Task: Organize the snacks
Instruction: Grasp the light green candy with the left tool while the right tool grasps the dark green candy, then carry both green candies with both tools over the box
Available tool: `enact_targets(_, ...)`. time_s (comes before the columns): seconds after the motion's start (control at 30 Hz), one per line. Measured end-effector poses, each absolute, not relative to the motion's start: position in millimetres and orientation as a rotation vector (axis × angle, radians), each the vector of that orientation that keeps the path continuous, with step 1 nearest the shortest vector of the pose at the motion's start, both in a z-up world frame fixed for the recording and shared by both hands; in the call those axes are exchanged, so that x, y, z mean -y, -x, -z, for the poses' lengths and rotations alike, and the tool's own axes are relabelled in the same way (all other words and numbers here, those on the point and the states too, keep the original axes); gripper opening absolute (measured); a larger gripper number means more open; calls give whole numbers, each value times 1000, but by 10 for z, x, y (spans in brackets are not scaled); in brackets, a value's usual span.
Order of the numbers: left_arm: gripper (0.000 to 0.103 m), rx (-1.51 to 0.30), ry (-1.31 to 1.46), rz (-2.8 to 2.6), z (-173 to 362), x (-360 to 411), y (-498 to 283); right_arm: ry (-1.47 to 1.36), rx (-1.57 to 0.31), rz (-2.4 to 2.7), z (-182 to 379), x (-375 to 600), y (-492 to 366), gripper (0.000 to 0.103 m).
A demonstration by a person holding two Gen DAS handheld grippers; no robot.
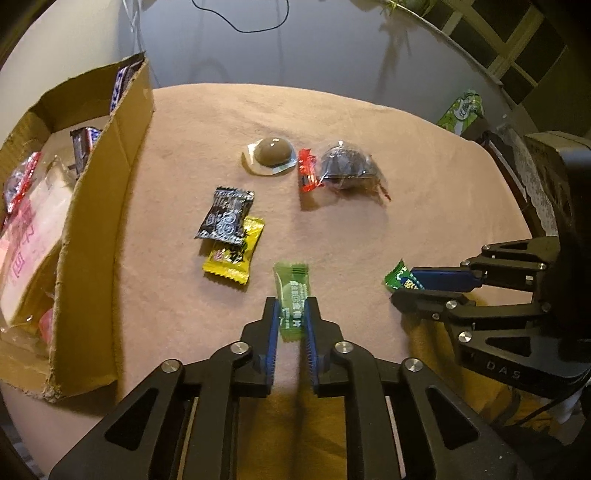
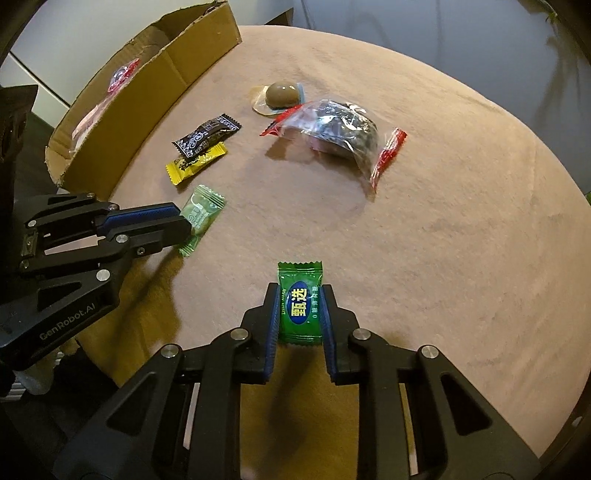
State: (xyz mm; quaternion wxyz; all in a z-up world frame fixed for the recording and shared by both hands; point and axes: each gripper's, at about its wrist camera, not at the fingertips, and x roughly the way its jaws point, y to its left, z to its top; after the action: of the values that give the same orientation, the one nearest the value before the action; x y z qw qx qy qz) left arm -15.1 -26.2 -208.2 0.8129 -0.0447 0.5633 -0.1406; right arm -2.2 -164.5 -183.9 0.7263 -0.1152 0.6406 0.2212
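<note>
My left gripper [image 1: 291, 308] is shut on a pale green candy [image 1: 291, 291], which lies on the pink cloth; it also shows in the right wrist view [image 2: 201, 214]. My right gripper [image 2: 299, 295] is shut on a dark green candy [image 2: 300, 301] with a blue label, seen partly in the left wrist view [image 1: 397, 277]. A black packet [image 1: 225, 216] overlaps a yellow packet [image 1: 232, 254]. A brown domed snack [image 1: 271, 151] and a clear bag of dark snack [image 1: 345, 170] lie further back.
An open cardboard box [image 1: 107, 206] holding several wrapped snacks stands at the left of the round table [image 2: 461, 221]. A green carton [image 1: 461, 110] sits beyond the table's right edge. A black cable [image 1: 240, 22] lies behind.
</note>
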Motion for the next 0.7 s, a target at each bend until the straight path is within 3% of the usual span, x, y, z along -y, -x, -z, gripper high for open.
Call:
enact_targets(0.1,27,-1218,67,296,2111,298,127,247,-1416,-473,1846,1590,-1,21)
enact_targets(0.23,26,-1196,-33,296,2133,436,101,250,-1419,-465,1855,1586,-71,21)
enact_targets(0.3,19,-1187,-54,283,2136,443,91,259,-1417,-465,1883,1581,-35,21)
enact_targets(0.7,19,-1139,108,258,1862,97,198,216,-1364,-490,1620,1538,-61,21)
